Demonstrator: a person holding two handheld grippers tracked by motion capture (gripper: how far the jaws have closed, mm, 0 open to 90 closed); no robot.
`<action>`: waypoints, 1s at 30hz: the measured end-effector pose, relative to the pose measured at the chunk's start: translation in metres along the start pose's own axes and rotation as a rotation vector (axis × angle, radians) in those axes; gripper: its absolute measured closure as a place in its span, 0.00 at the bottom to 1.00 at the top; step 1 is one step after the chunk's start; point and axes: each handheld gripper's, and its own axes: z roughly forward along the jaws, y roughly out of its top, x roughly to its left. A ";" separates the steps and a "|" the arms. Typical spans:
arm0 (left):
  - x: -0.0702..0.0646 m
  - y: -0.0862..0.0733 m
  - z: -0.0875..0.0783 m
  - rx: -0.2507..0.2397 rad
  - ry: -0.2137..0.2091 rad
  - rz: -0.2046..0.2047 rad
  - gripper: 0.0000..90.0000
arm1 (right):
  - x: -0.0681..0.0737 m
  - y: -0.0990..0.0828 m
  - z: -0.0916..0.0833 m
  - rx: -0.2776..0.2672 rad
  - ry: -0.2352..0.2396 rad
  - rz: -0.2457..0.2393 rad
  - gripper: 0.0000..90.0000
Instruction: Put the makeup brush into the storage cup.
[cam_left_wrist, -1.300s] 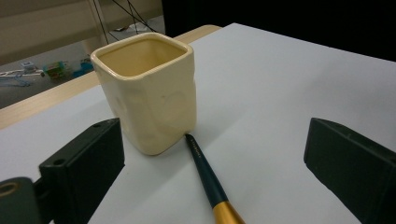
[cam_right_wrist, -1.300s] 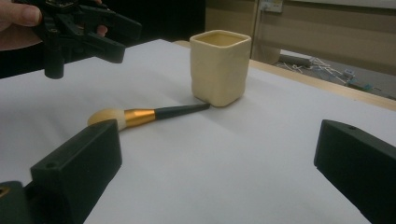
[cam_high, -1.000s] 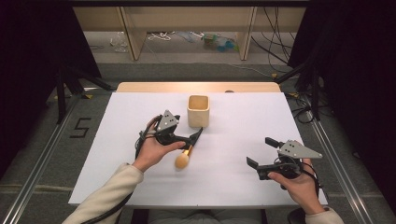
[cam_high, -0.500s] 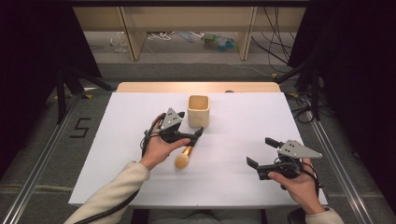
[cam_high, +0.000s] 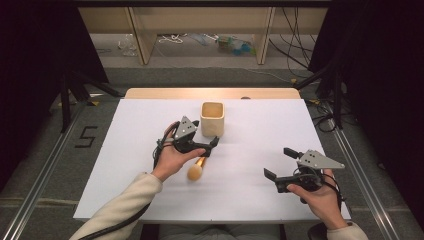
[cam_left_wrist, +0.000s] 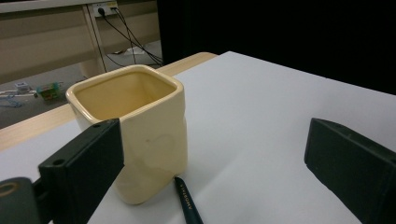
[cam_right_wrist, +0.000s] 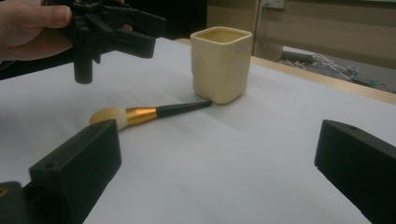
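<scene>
White table, cream square cup at its far middle. Left gripper just in front of cup, jaws spread, holding nothing. Right gripper well right-front of cup, jaws spread, empty. Makeup brush flat, handle tip touching cup base.

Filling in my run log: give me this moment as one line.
left gripper: open, above brush handle | right gripper: open, idle | makeup brush: flat on table, tip at cup base
</scene>
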 end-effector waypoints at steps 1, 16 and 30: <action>0.000 0.000 0.000 0.004 0.000 0.011 0.05 | 0.000 0.000 0.000 0.001 0.003 0.001 0.02; -0.002 0.000 0.003 -0.005 0.002 0.008 0.05 | 0.000 0.000 0.001 -0.003 0.017 0.007 0.02; -0.003 0.002 0.011 0.104 -0.002 0.041 0.10 | -0.001 0.000 0.002 -0.010 0.003 -0.018 0.02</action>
